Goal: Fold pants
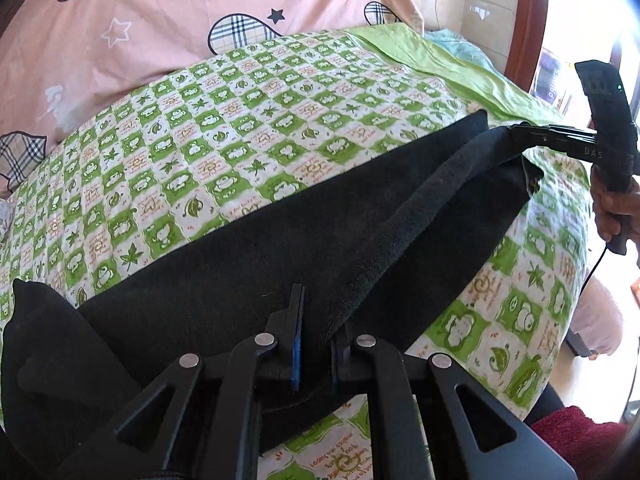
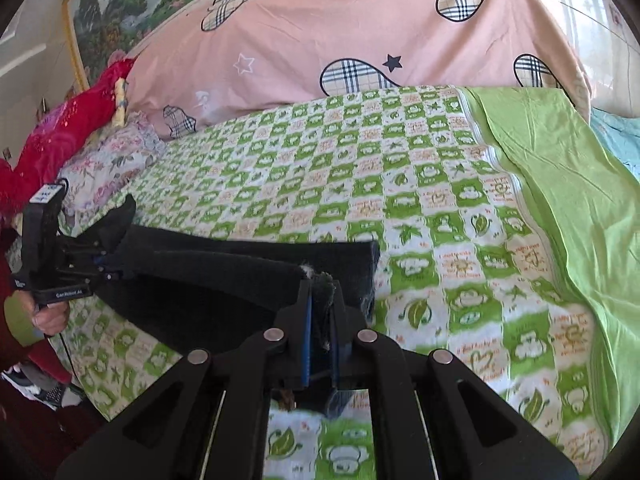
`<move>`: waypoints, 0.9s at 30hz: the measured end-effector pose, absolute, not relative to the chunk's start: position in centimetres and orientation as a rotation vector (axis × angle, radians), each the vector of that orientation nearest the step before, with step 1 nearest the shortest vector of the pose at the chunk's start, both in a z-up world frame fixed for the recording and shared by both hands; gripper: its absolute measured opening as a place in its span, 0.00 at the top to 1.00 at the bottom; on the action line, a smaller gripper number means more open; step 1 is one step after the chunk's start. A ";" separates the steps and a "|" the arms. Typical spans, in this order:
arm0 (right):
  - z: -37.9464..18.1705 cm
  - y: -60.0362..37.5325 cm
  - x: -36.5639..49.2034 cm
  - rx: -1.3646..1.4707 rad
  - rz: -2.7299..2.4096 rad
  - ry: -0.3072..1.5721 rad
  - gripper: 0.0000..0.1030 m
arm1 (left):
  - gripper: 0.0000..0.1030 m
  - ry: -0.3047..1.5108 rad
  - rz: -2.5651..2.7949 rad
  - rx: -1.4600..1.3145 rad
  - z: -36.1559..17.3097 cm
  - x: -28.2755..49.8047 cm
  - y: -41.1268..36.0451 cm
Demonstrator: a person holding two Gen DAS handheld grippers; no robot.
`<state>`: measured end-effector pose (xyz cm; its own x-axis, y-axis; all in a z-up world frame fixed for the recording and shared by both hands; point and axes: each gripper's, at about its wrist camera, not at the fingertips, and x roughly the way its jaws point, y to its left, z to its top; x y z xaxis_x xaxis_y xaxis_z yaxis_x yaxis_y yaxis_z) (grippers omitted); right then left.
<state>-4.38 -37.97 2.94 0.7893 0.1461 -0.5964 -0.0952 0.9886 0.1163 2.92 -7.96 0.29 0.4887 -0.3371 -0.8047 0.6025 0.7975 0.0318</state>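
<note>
Black pants [image 1: 248,280] on checked sheet [image 1: 240,128], both grippers clamped on opposite ends

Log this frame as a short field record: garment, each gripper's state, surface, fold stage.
garment: black pants, stretched lengthwise
left gripper: shut on one end of the pants
right gripper: shut on the other end, frayed hem
surface: green checked bedsheet
background: pink quilt
fold stage: upper layer lifted off the sheet, fold not yet laid flat
</note>
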 end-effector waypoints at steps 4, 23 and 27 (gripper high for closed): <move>1.3 -37.9 -5.0 0.073 0.097 0.693 0.93 | 0.91 0.912 -0.591 0.340 -1.0 2.6 -7.9; 4.7 -31.7 -8.1 0.177 0.138 0.622 0.43 | 0.29 0.990 -0.495 0.093 1.0 0.0 -1.4; 4.3 -27.7 -6.2 0.178 0.242 0.638 0.43 | 0.28 1.023 -0.372 -0.020 2.1 1.4 2.9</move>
<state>-6.23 -27.71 4.30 0.7768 0.2771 -0.5656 -0.1682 0.9567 0.2378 1.36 2.91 2.12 0.4638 -0.3122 -0.8291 0.2937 0.9371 -0.1886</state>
